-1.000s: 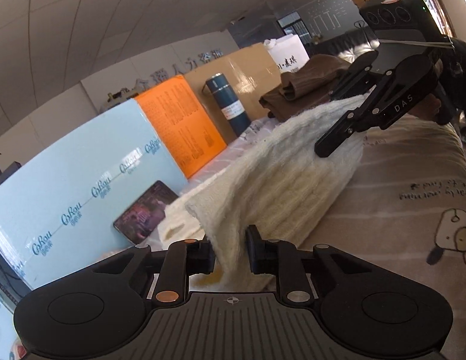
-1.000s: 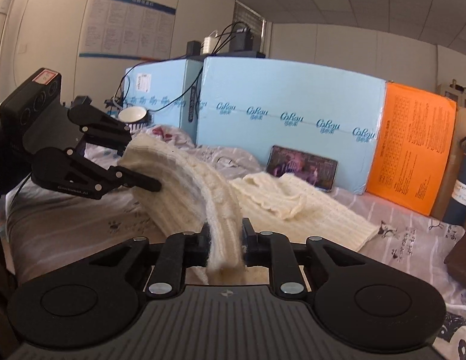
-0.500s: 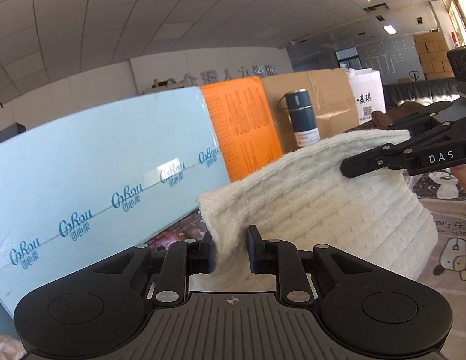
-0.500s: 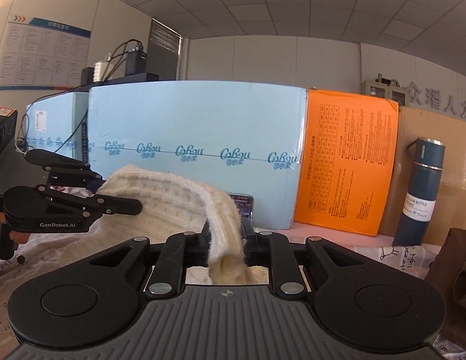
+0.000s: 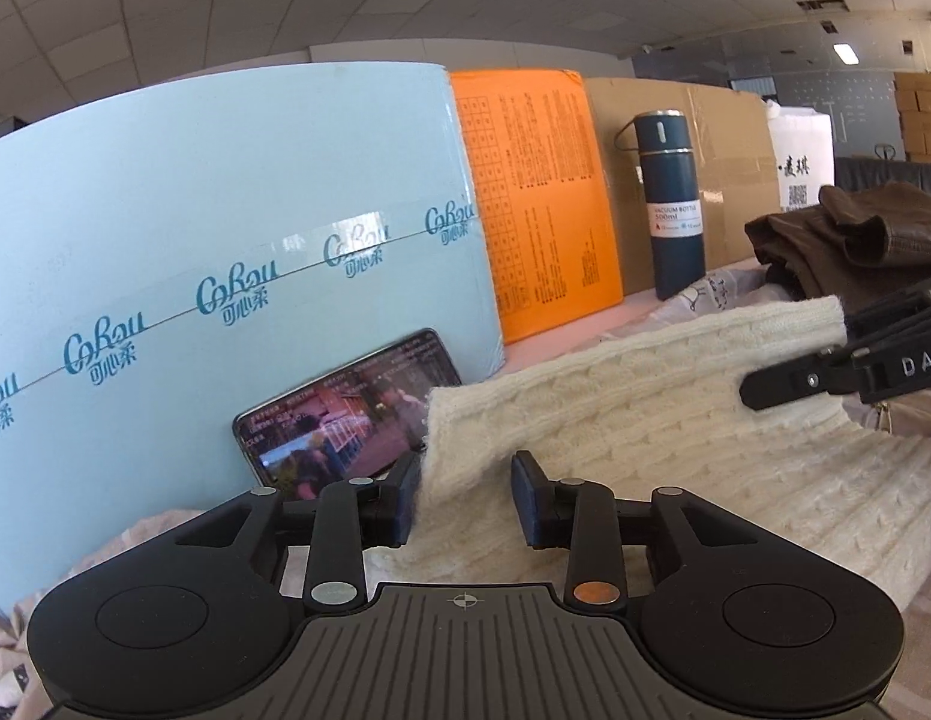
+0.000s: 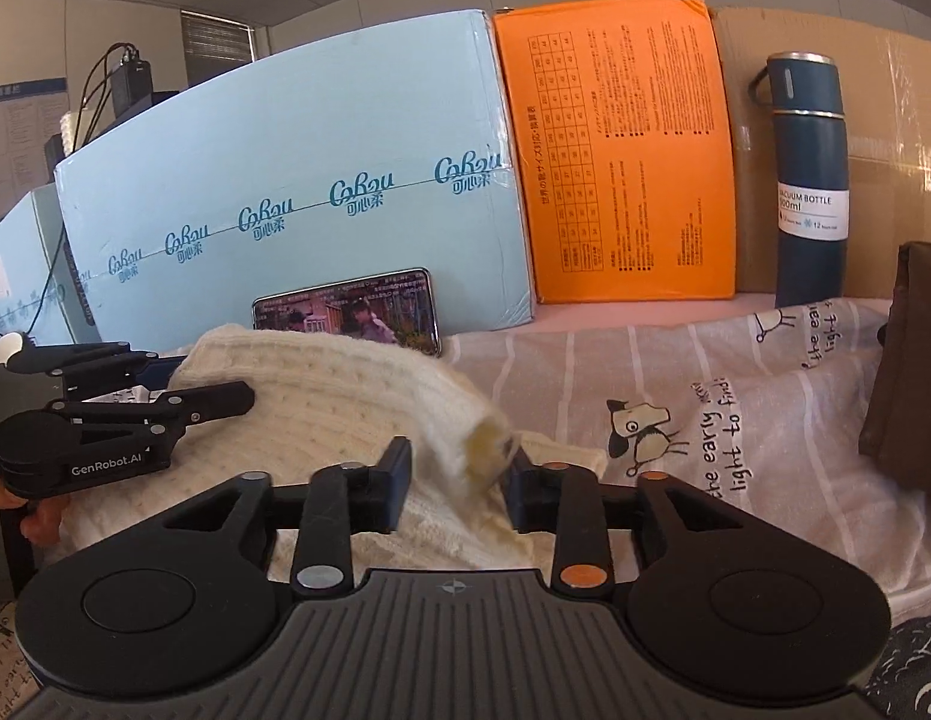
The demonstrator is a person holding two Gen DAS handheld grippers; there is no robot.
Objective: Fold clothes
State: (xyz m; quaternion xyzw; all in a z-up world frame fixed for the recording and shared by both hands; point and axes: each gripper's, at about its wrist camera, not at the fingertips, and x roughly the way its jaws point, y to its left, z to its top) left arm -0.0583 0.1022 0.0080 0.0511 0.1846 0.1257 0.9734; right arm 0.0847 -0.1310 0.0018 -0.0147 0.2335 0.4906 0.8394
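Observation:
A cream cable-knit sweater (image 5: 633,420) lies folded over on the printed bed sheet (image 6: 675,372). My left gripper (image 5: 465,495) is open, its jaws apart around the sweater's left edge. My right gripper (image 6: 456,483) is open too, with the sweater's folded end (image 6: 465,444) loose between its jaws. The right gripper also shows at the right of the left wrist view (image 5: 849,360). The left gripper also shows at the left of the right wrist view (image 6: 123,414).
A light blue box (image 5: 225,276), an orange box (image 6: 621,144) and a cardboard box (image 5: 723,180) stand along the back. A phone (image 6: 345,312) leans on the blue box. A dark blue vacuum bottle (image 6: 810,180) stands at the back. Brown clothes (image 5: 849,240) lie at the right.
Both grippers carried the sweater edge forward and down toward the back boxes, then opened and let go of it. The sweater now lies folded on the sheet.

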